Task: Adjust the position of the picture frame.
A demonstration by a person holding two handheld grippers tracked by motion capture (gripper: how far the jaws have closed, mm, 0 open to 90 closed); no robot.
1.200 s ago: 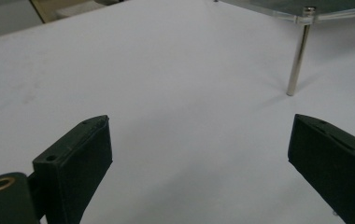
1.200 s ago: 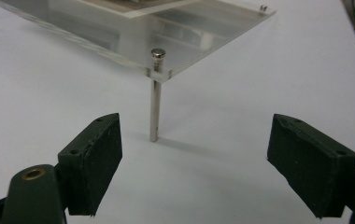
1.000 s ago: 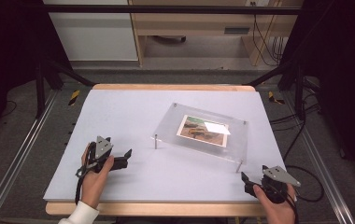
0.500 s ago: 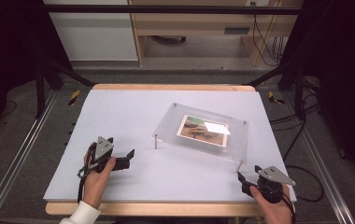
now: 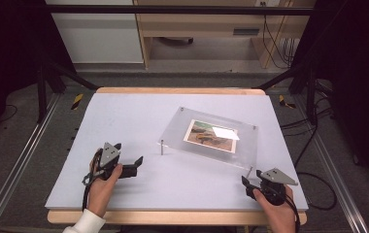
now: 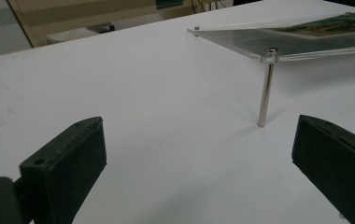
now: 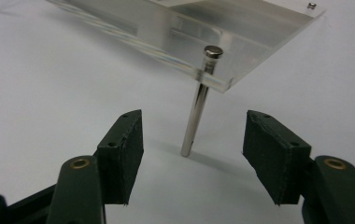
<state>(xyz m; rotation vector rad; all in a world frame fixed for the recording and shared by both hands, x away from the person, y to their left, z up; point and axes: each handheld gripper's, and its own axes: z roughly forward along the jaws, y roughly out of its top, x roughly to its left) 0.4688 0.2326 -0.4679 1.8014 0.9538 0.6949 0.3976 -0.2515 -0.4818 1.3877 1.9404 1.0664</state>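
Acrylic frame (image 5: 210, 137) near table's (image 5: 124, 111) right edge, both hand-held grippers — left (image 5: 133, 166), right (image 5: 245, 183) — jaws apart.

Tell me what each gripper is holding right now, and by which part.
Nothing is held. The left gripper is open over bare table; the right gripper is open, its jaws either side of the acrylic frame's metal leg without touching it.

white table (image 5: 139, 116); clear acrylic photo frame (image 5: 210, 136) stands on thin metal legs, right of centre.
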